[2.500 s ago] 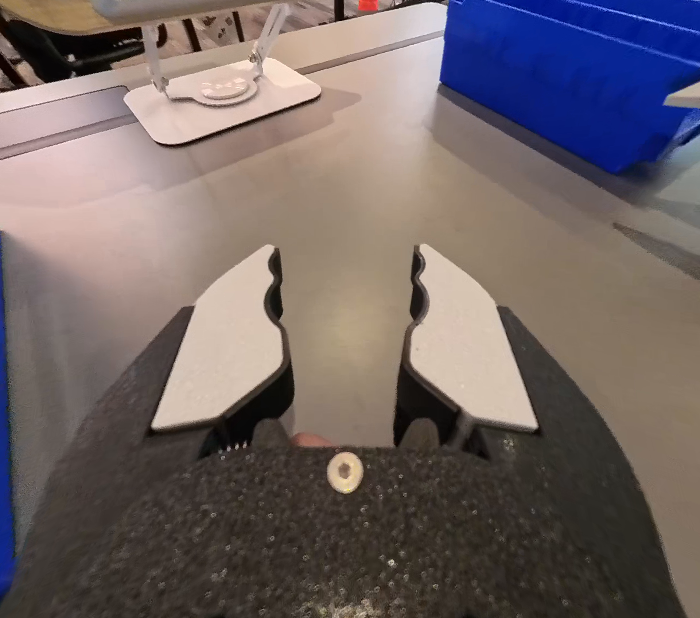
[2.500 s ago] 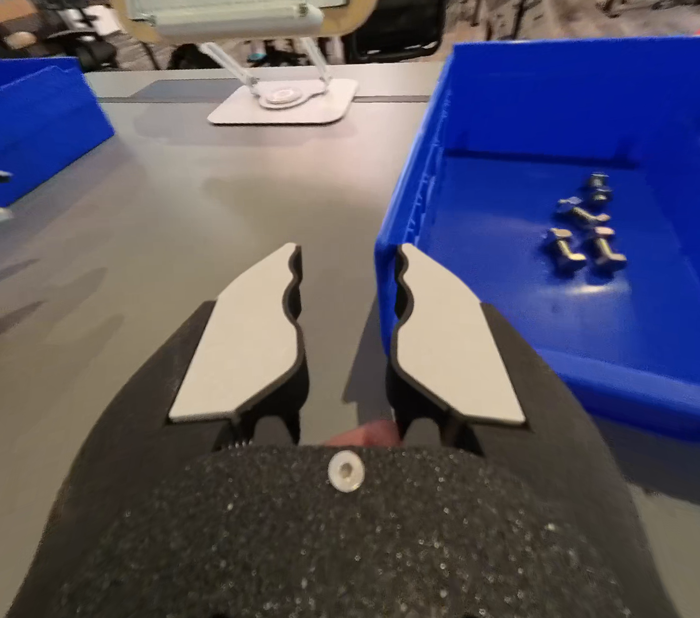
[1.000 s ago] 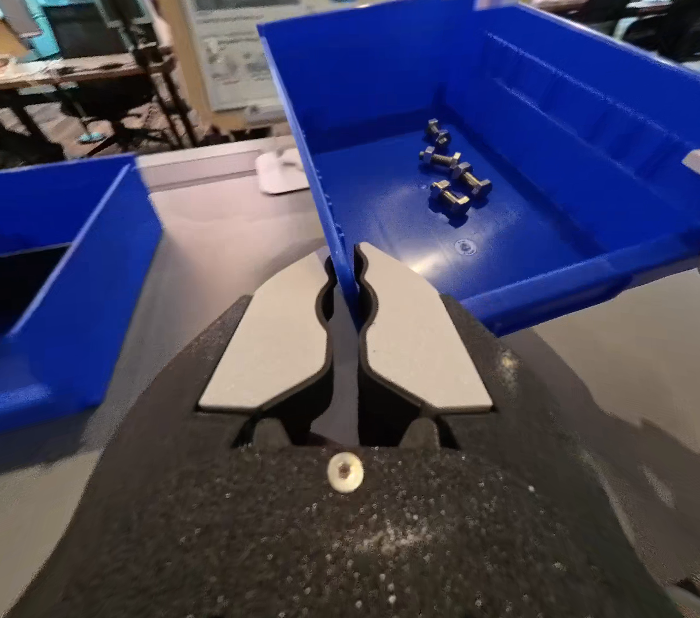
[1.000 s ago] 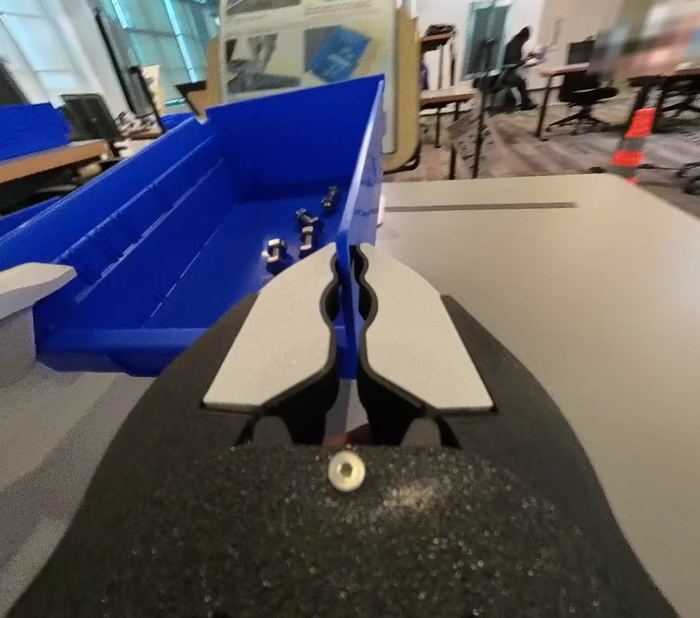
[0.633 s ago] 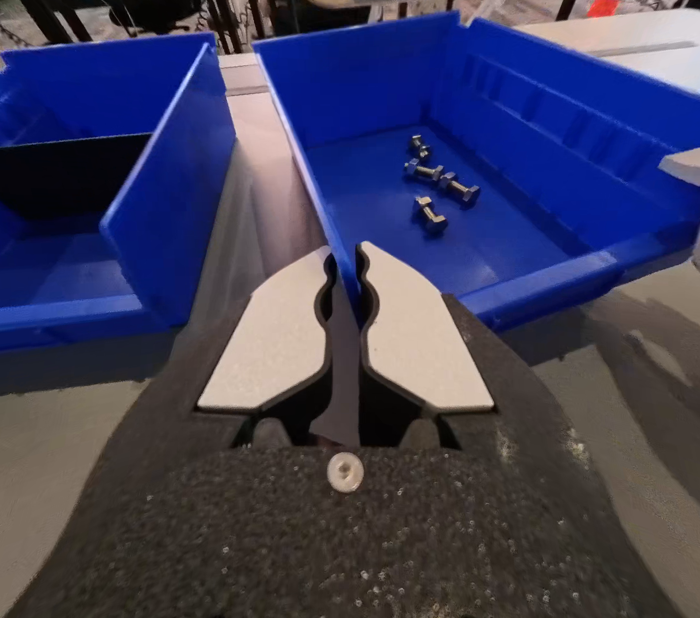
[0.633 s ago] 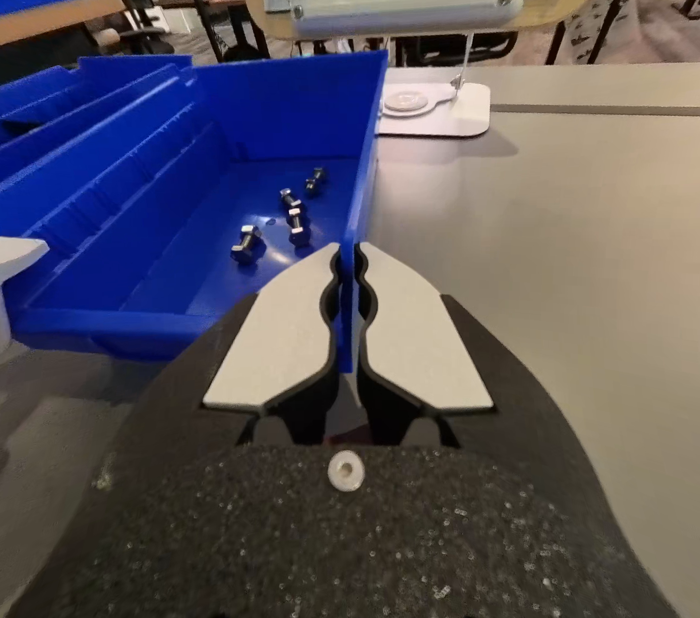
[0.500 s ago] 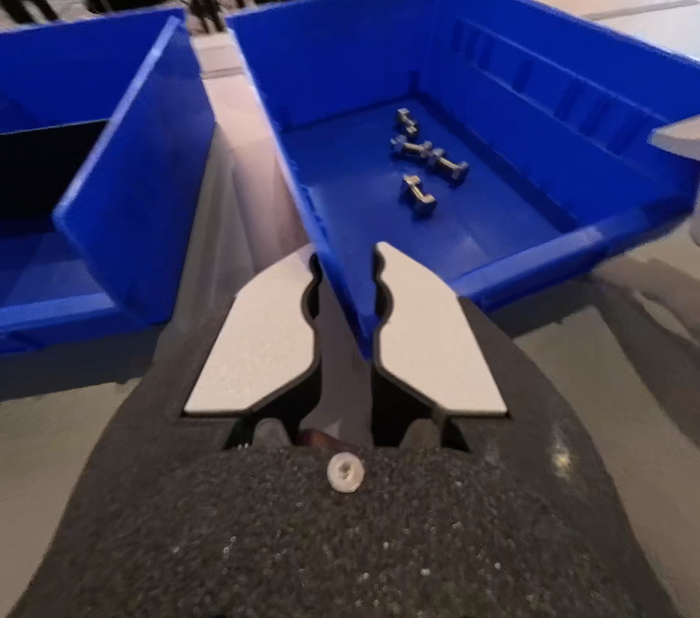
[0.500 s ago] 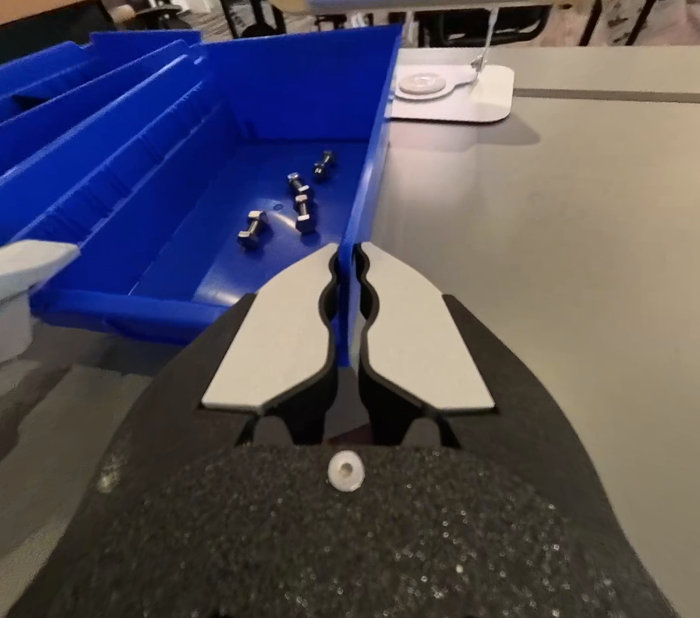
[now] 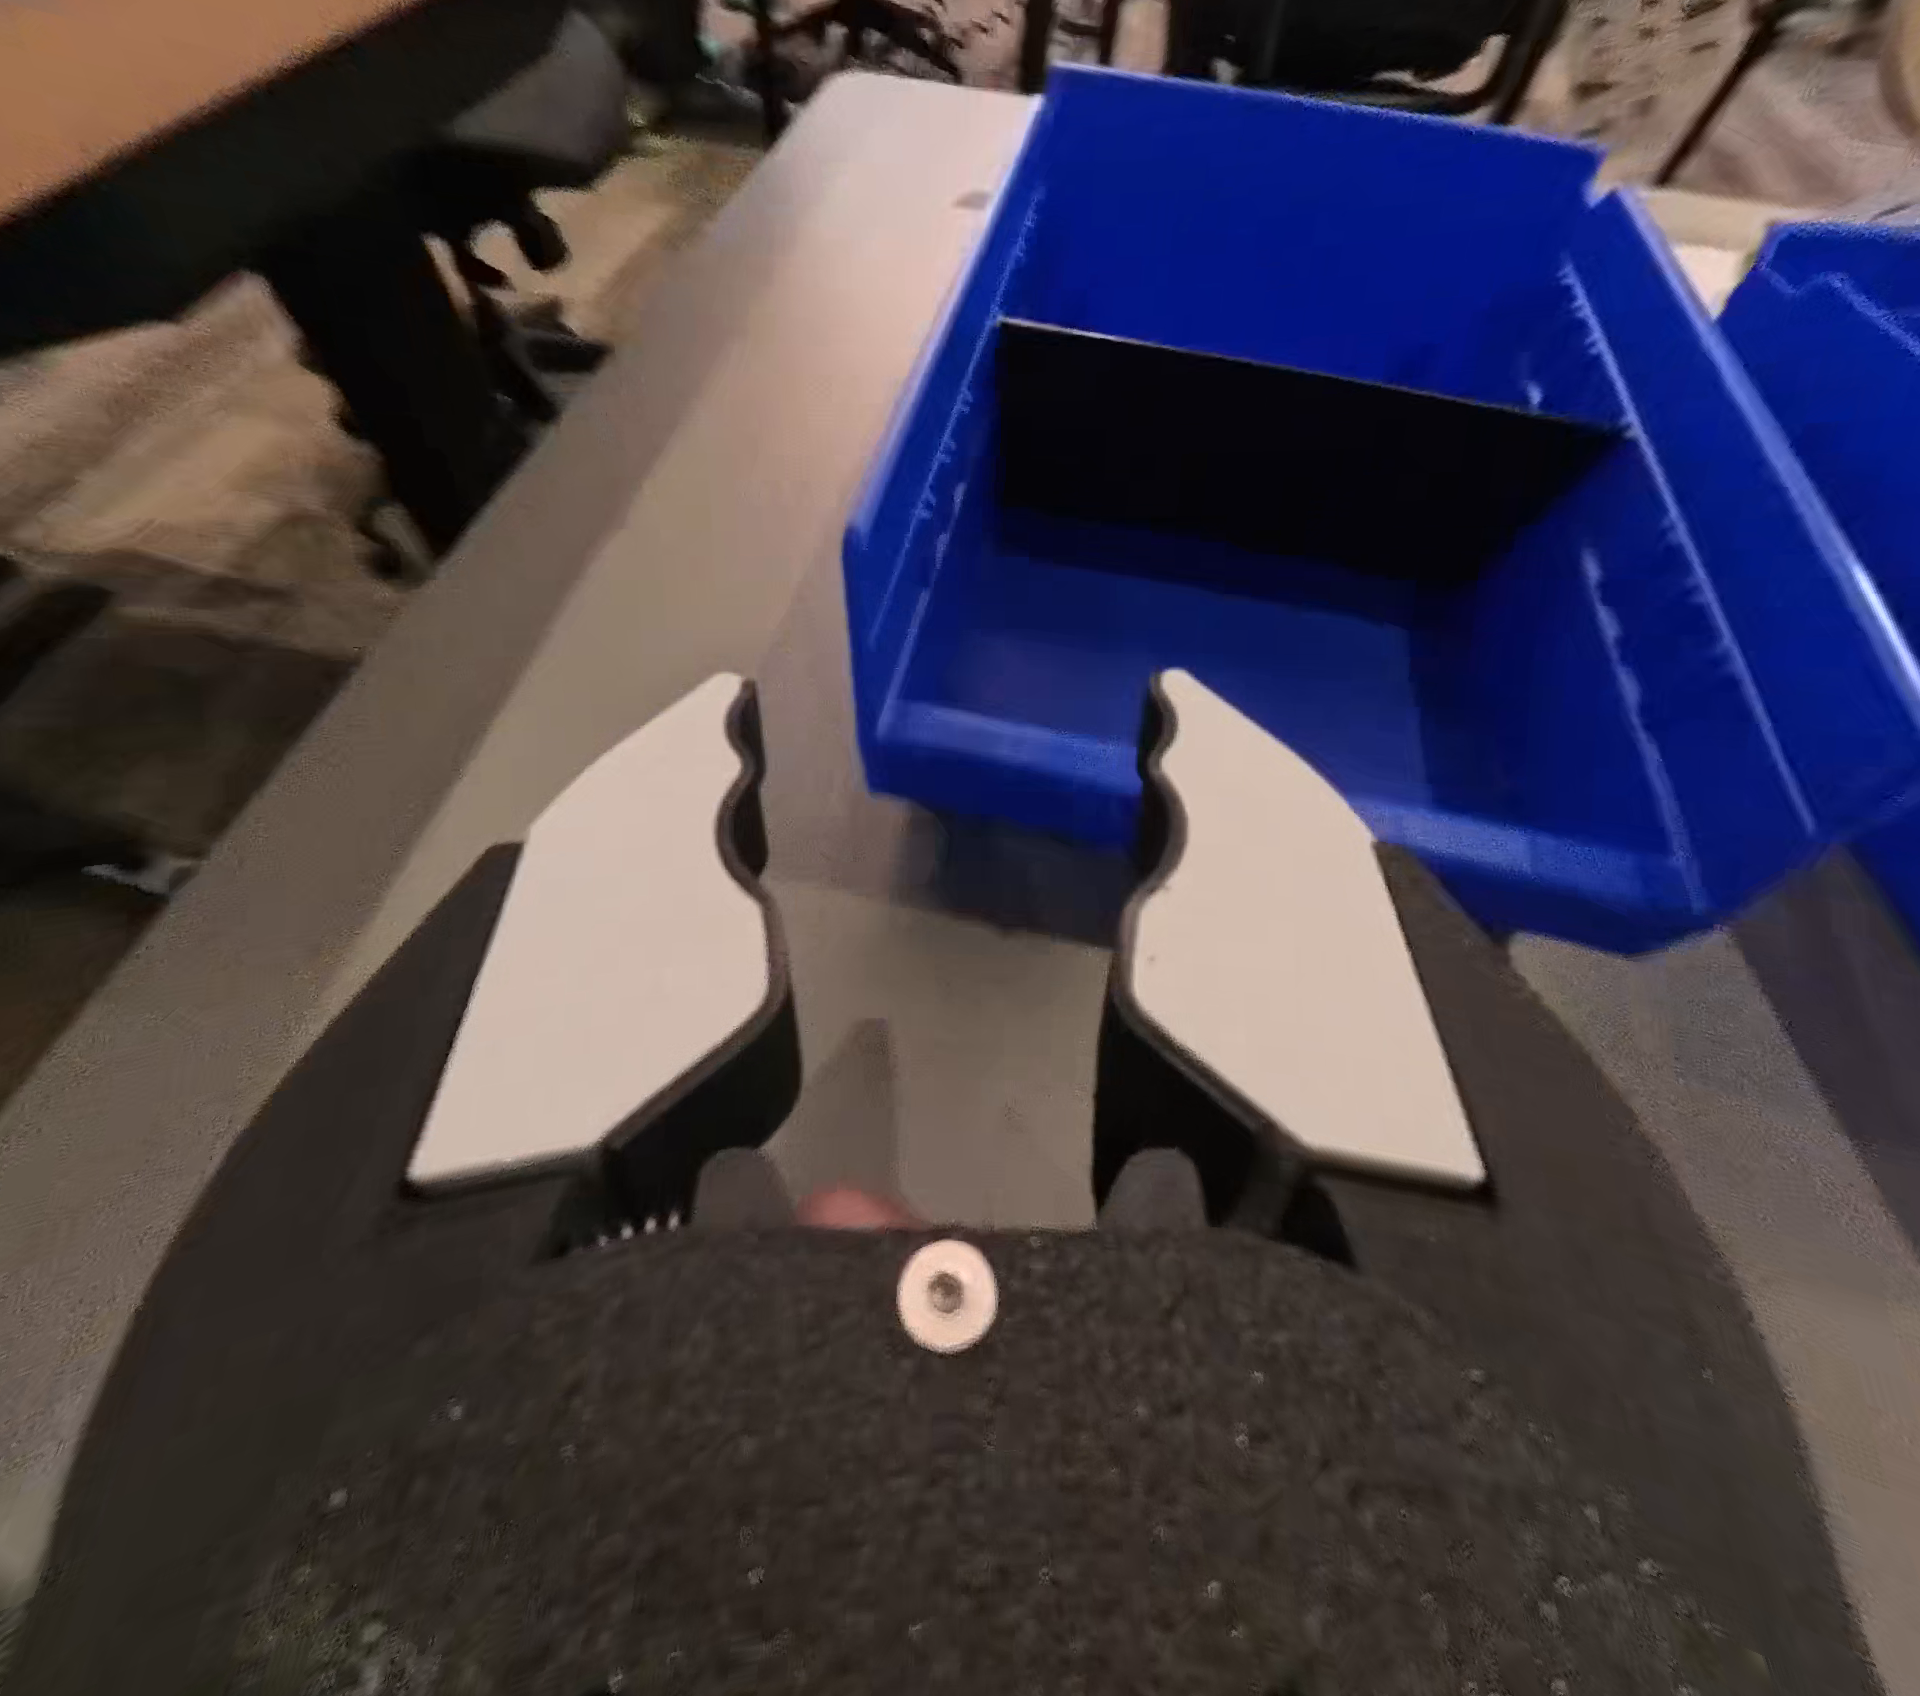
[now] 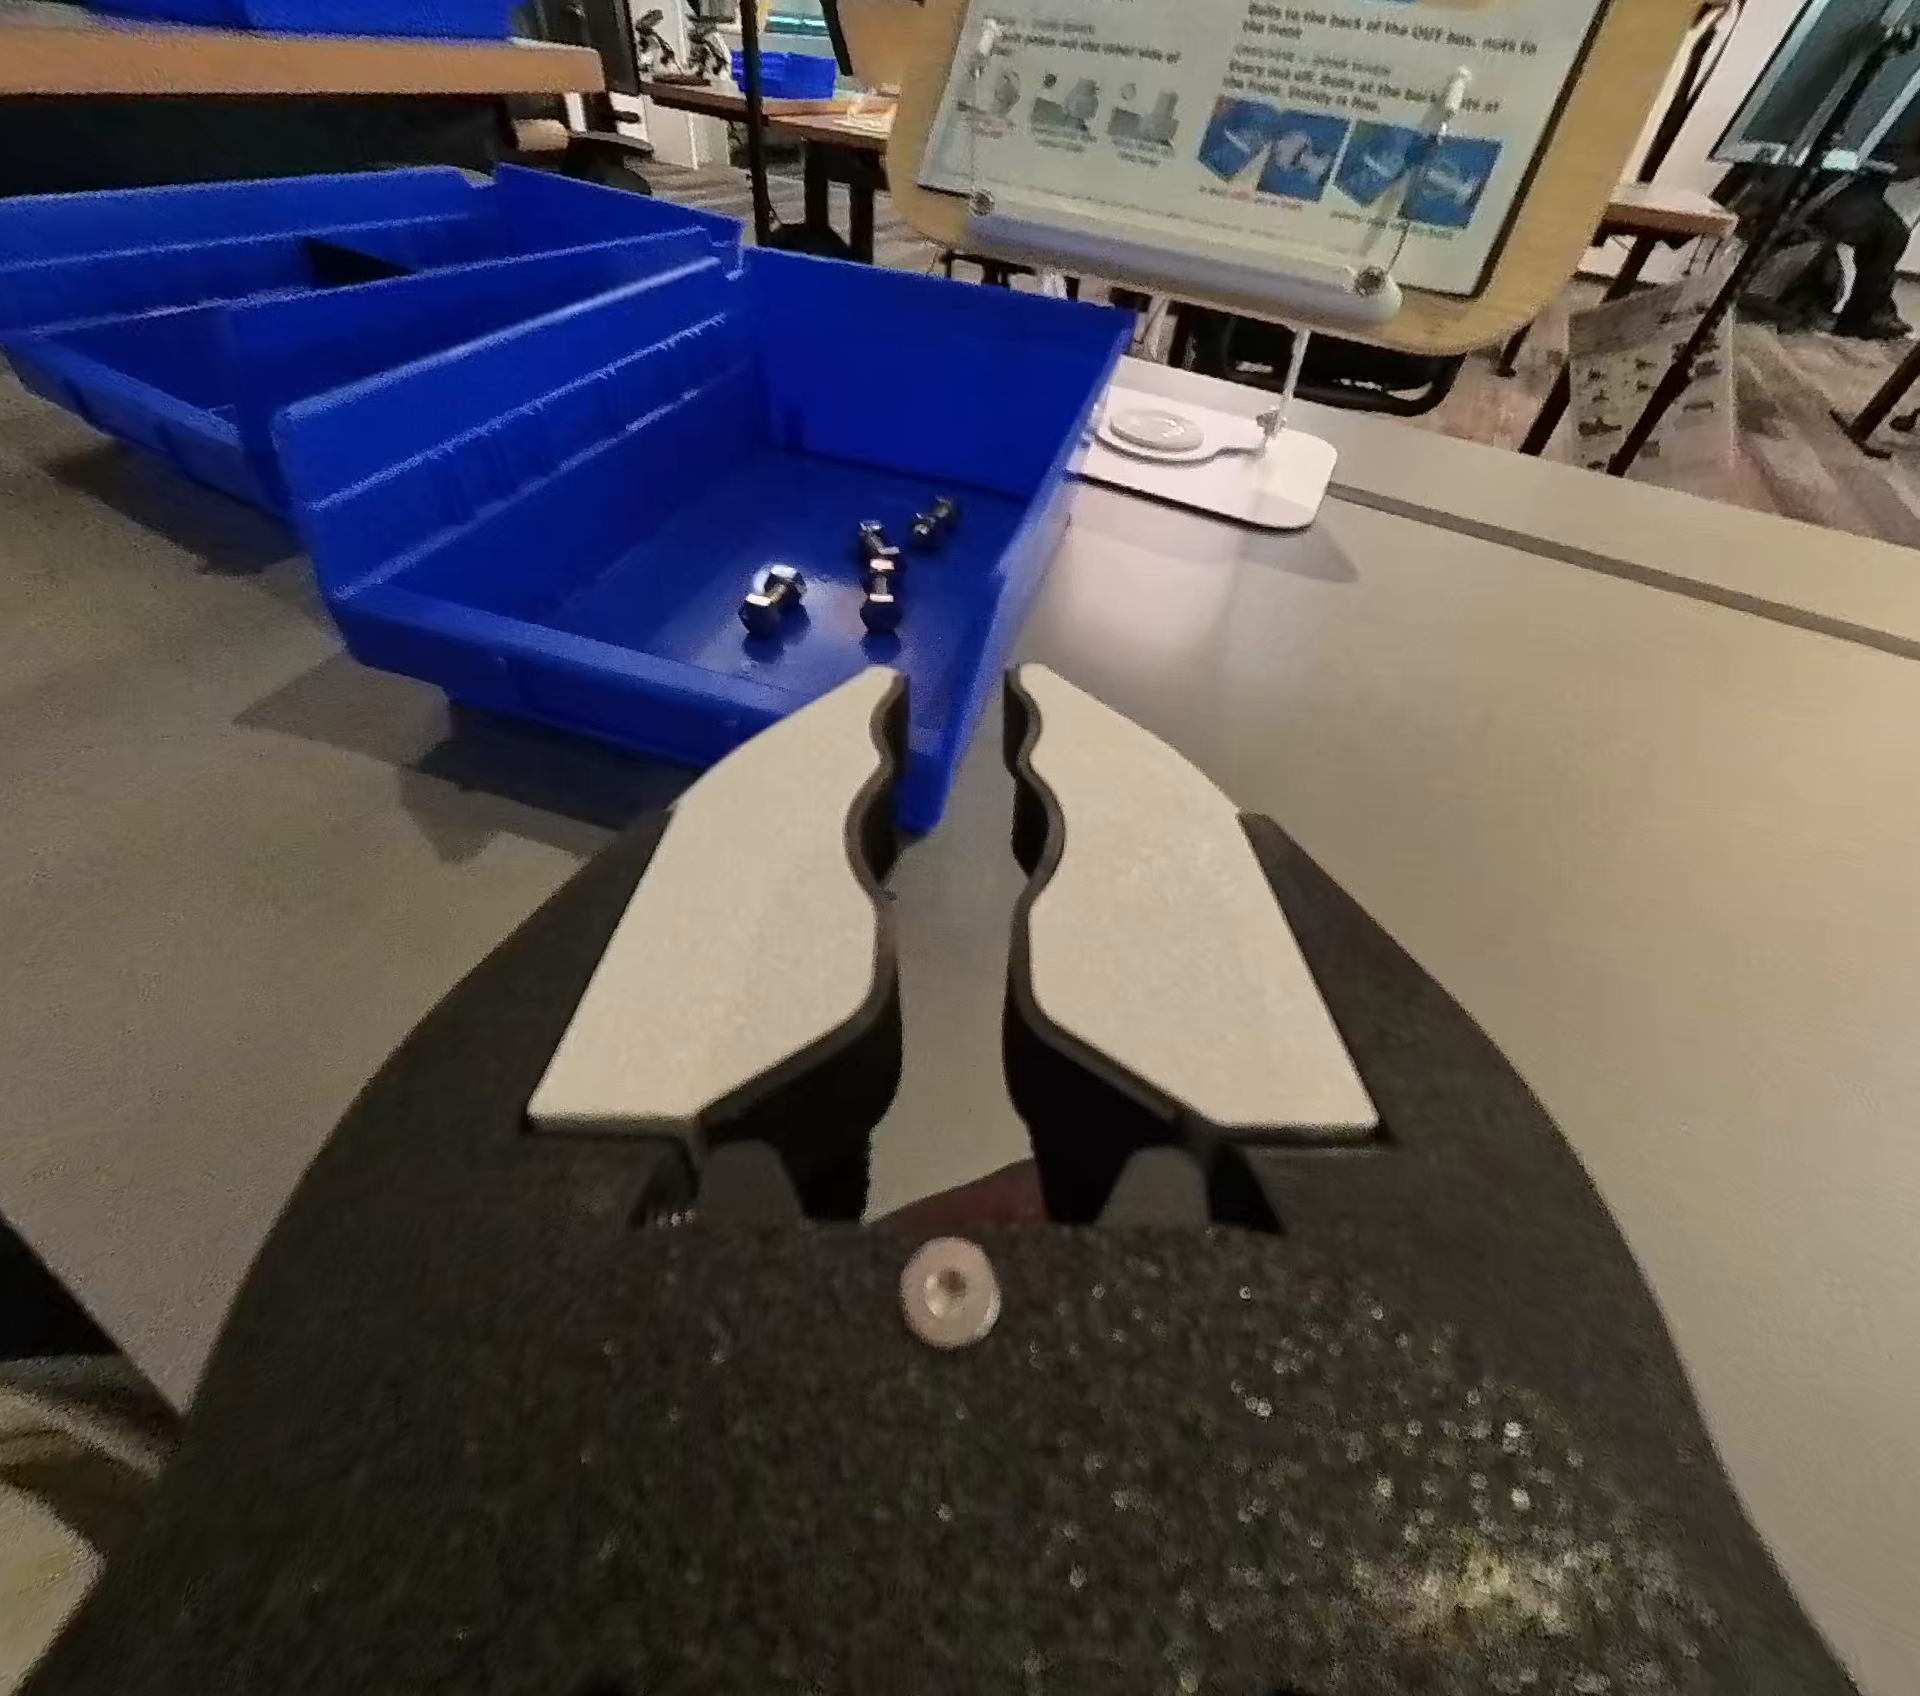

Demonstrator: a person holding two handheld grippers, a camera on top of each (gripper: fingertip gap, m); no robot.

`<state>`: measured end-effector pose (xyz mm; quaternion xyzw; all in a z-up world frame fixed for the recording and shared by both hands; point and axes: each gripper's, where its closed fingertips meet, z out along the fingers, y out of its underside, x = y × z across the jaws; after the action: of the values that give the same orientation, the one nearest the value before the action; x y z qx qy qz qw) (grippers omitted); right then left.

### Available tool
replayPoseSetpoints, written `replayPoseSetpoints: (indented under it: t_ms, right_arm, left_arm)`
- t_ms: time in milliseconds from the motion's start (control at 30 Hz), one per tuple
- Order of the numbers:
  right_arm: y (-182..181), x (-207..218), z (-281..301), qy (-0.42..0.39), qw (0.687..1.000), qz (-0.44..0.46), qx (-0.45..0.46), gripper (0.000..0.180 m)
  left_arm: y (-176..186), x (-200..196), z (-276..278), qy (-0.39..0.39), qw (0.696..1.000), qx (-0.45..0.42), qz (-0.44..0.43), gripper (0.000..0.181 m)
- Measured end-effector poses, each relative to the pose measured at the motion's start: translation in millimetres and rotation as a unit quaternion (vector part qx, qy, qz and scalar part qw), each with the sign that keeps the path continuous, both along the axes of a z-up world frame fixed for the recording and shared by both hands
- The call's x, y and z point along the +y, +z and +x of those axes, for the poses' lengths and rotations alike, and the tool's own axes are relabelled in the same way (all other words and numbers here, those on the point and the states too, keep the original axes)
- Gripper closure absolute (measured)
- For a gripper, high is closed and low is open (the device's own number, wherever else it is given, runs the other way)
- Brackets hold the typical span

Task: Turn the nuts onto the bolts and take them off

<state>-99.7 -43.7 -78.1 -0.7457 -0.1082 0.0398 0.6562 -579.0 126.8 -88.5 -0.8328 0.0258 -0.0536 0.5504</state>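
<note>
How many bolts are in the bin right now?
4, all with nuts on, on the bin floor near its right wall: one front left, one beside it, one behind, one farthest back.

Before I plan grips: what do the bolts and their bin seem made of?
Bolts: likely steel, bright silvery finish with sharp glints. Bin: probably moulded plastic, glossy uniform blue, with ribbed walls and a reflective floor.

The left wrist view looks steeply down along its fingers at the grey table [image 9: 665, 566] and a divided blue bin [image 9: 1299, 441] close ahead. The right wrist view looks low across the table, past the bolt bin [image 10: 499, 462]; both views share that divided bin [image 10: 260, 275]
</note>
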Motion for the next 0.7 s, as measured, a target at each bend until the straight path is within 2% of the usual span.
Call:
replayPoseSetpoints:
  t_ms: [33,100,167,233,267,333,467,567,700]
  right_arm:
    - [1,-1,-3,0.003,1.0,0.004,-0.001,0.164]
    - [2,-1,-9,0.01,1.0,0.003,0.001,0.165]
    - [2,-2,-20,0.023,1.0,-0.001,0.004,0.166]
    - [3,-4,-34,0.035,0.999,-0.001,-0.004,0.167]
    - [4,-5,-42,0.04,0.999,0.002,-0.01,0.168]
    - [5,-10,-67,0.063,0.998,0.001,-0.016,0.168]
    - [-11,-12,-138,0.121,0.991,-0.02,-0.045,0.164]
    - [-27,-3,-191,0.15,0.985,-0.05,-0.062,0.16]
    - [-36,19,-244,0.163,0.982,-0.089,-0.031,0.147]
  left_arm:
    - [-6,15,-1,-0.01,1.0,-0.013,-0.011,0.114]
    - [-21,43,-9,0.0,0.999,0.007,-0.033,0.117]
    - [-42,63,-14,0.009,0.997,0.025,-0.068,0.13]
    - [-42,67,-7,-0.016,0.998,-0.005,-0.064,0.17]
    - [-42,64,-5,-0.018,0.997,-0.019,-0.068,0.172]
    - [-42,46,4,-0.035,0.996,-0.027,-0.072,0.176]
    - [-42,-9,11,-0.01,0.998,0.03,-0.053,0.177]
    - [-42,-55,11,0.013,0.998,0.045,-0.04,0.177]
    - [-41,-104,7,0.043,0.998,0.029,-0.025,0.177]
